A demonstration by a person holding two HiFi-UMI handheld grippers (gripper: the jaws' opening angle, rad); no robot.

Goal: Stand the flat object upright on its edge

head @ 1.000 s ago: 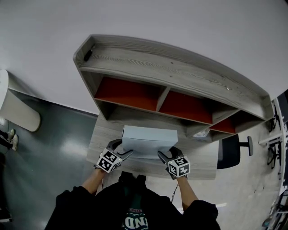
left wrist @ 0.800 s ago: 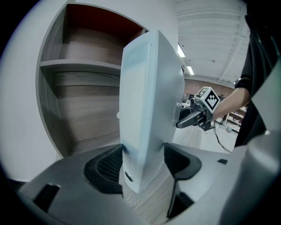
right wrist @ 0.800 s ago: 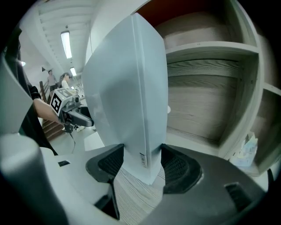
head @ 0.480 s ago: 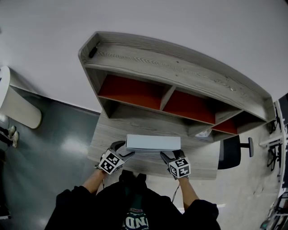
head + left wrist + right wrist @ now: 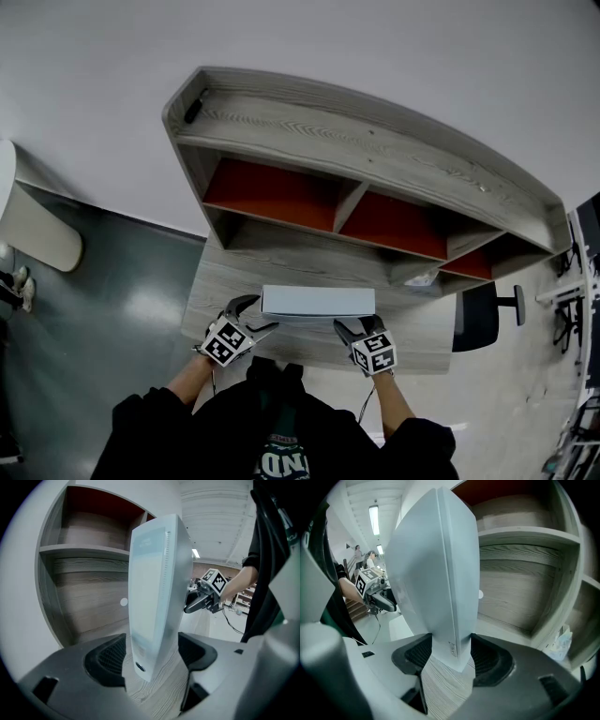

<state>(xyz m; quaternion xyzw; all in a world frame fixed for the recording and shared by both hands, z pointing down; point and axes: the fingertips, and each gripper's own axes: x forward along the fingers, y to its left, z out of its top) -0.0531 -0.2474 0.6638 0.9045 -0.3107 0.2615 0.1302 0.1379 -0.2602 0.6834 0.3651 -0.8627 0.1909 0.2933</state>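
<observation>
On the bench (image 5: 234, 281), the flat white box (image 5: 319, 301) is standing on its long edge, the right hand-held gripper (image 5: 357, 324) clamping one end, the left hand-held gripper (image 5: 257, 315) just opening around the other, full release remaining.

- White flat box (image 5: 319, 301): one, between the two hand-held grippers, left (image 5: 255, 322) and right (image 5: 349, 327).
- Bench (image 5: 234, 281): one, beneath them.
- Shelf unit (image 5: 375, 150): one, beyond them; three red-backed compartments.
- Office chair (image 5: 478, 317): one, right of the right hand-held gripper.
</observation>
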